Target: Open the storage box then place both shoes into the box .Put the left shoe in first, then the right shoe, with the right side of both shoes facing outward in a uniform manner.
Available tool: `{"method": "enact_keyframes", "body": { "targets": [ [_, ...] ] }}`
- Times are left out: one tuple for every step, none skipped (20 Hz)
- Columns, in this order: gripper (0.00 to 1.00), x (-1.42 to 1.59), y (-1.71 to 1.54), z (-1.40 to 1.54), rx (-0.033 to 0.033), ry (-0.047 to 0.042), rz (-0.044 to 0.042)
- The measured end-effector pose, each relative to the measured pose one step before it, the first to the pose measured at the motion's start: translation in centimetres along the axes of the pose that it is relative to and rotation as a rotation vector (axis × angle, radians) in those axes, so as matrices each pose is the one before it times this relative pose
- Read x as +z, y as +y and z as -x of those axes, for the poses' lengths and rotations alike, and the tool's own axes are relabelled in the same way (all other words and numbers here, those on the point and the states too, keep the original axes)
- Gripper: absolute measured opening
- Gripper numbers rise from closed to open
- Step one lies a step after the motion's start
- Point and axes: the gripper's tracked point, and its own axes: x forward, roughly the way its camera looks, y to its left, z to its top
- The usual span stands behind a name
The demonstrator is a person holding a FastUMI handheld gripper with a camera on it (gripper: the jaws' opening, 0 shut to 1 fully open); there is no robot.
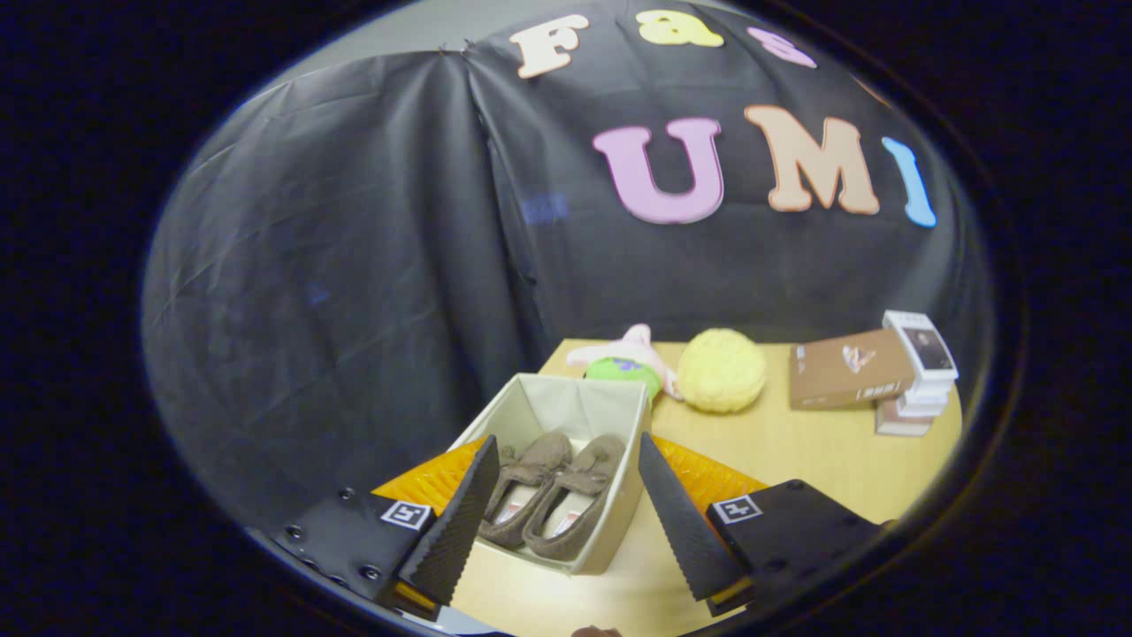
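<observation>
The gripper (566,504) is held wide open w/ nothing grasped. Both shoes, left shoe (523,487) & right shoe (573,495), are laid side by side in the storage box (619,416), seen between the fingers on the table (822,460).

On the table (796,460) two shoes (553,500) lie side by side in the storage box (619,522), between the wide-apart jaws; beyond it sit a plush toy (630,361) and ball (721,370), with stacked boxes (871,372) farther right

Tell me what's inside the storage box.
Two brown shoes lie side by side inside the beige storage box, toes toward its far wall. The open gripper frames them, holding nothing. The box floor beneath the shoes is covered.
</observation>
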Motion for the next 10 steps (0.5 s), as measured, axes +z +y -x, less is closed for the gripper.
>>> {"method": "enact_keyframes", "body": {
  "targets": [
    [0.99,1.000,-0.893,1.560,-0.00815,-0.03823,0.02586],
    [0.99,0.798,-1.512,1.375,-0.03031,-0.03143,0.02794],
    [0.99,0.748,-1.495,1.508,-0.02562,-0.03285,0.02078],
    [0.99,0.640,-1.236,1.271,-0.02063,-0.03536,0.01587],
    [0.99,0.619,-1.461,1.272,-0.02429,-0.02876,0.01158],
    [0.99,0.448,-1.547,1.359,-0.02537,-0.02753,0.00317],
    [0.99,0.512,-1.547,1.259,-0.02298,-0.02630,0.00259],
    [0.99,0.730,-1.508,1.122,-0.01847,-0.03210,-0.00223],
    [0.99,0.756,-1.625,1.144,-0.02073,-0.02915,0.00378],
    [0.99,0.533,-1.754,1.042,-0.02450,-0.02582,0.00433]
  ]
}}
